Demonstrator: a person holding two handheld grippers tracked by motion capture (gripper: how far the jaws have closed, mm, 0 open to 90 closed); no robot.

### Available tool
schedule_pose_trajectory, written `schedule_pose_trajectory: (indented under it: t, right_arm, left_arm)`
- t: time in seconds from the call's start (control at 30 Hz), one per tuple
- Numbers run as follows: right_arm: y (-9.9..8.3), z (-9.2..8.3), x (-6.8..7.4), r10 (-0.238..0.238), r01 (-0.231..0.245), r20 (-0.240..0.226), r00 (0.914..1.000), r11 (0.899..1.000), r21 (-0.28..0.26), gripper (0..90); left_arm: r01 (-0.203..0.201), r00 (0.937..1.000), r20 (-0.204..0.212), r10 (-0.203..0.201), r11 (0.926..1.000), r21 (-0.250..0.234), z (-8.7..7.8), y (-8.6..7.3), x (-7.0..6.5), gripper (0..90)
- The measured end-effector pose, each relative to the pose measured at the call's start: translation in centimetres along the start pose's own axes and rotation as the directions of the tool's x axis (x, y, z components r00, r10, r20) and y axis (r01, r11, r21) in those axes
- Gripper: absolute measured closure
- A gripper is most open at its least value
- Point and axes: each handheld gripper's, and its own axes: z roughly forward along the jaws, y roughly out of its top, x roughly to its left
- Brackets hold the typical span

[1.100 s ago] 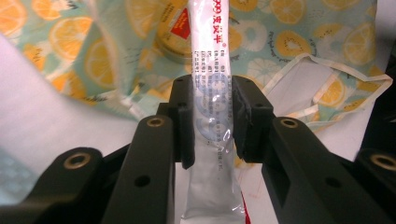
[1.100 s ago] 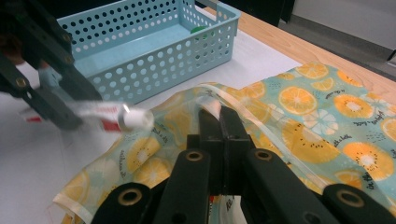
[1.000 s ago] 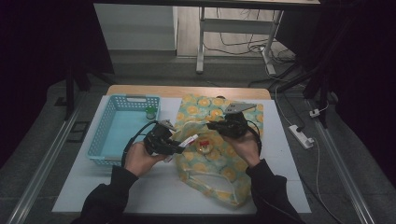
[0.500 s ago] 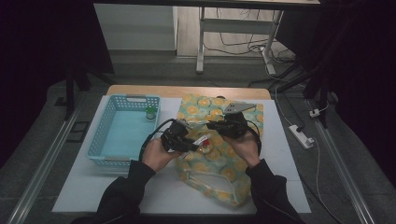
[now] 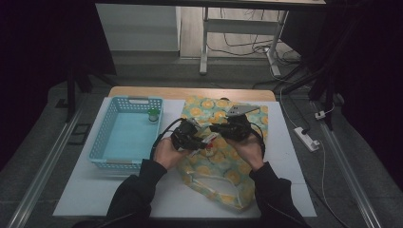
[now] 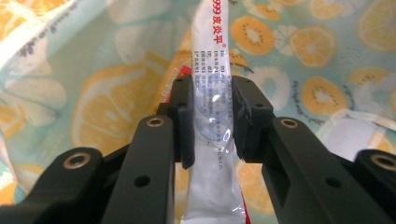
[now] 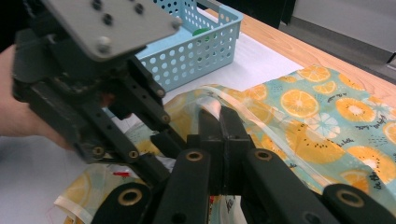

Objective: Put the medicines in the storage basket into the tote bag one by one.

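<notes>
High view: I see one basket (image 5: 124, 137), one bag (image 5: 223, 161), with bare table around both. My left gripper (image 6: 212, 116) clamps one tube (image 6: 212, 93) over the bag; my right gripper (image 7: 218, 130) pinches the bag's rim.

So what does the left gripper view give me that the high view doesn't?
Left gripper view: the left gripper shut on a white sachet with red print, seen close up. High view: the blue basket with a small green-capped thing in it, the right gripper and the white table. Both: the orange-print bag under the grippers.
</notes>
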Motion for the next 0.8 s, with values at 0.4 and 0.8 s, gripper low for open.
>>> schedule_pose_trajectory:
  t: [0.4, 0.8]
  right_arm:
    - [0.0, 0.3, 0.1, -0.004, 0.004, -0.003, 1.0, 1.0, 0.011, 90.0]
    - [-0.3, 0.7, 0.1, -0.001, 0.001, 0.002, 1.0, 1.0, 0.024, 90.0]
  left_arm:
    - [0.045, 0.9968, -0.066, -0.045, 0.999, 0.001, 1.4, 0.4, 1.6, 71.1]
    - [0.085, 0.9915, -0.1, -0.084, 0.9964, 0.007, 2.5, 0.5, 3.0, 71.0]
